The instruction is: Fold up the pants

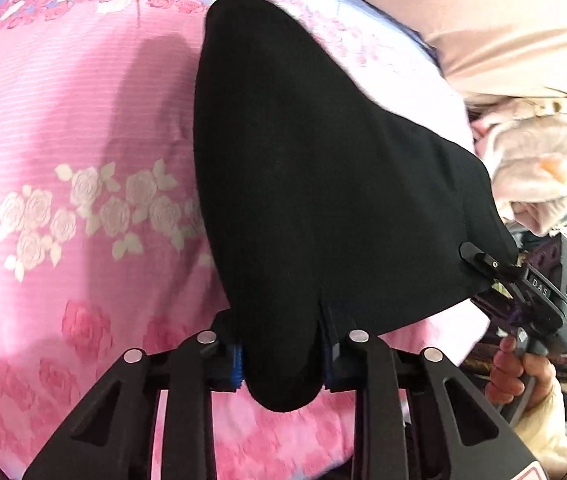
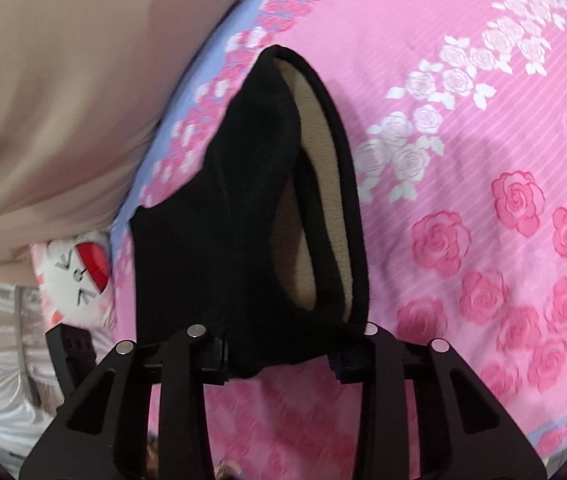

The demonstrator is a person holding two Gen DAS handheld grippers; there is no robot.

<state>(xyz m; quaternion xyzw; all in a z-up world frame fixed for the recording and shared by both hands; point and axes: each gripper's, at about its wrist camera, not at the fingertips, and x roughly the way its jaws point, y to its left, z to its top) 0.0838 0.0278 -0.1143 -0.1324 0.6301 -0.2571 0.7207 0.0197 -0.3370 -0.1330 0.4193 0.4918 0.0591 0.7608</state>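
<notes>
My left tool [image 1: 281,356] is pinching a bunched edge of the black pants [image 1: 323,184] at the bottom centre of its view. My right tool [image 2: 283,354] is clamping another edge of the pants [image 2: 219,220], whose beige fleece lining [image 2: 315,128] is showing in the upper centre. In the left view, at the lower right, I am seeing the right tool [image 1: 479,258] biting the fabric's corner, its body reading "DAS", a hand [image 1: 519,372] gripping its handle. The pants are hanging over the pink rose-print bedspread [image 1: 63,140].
</notes>
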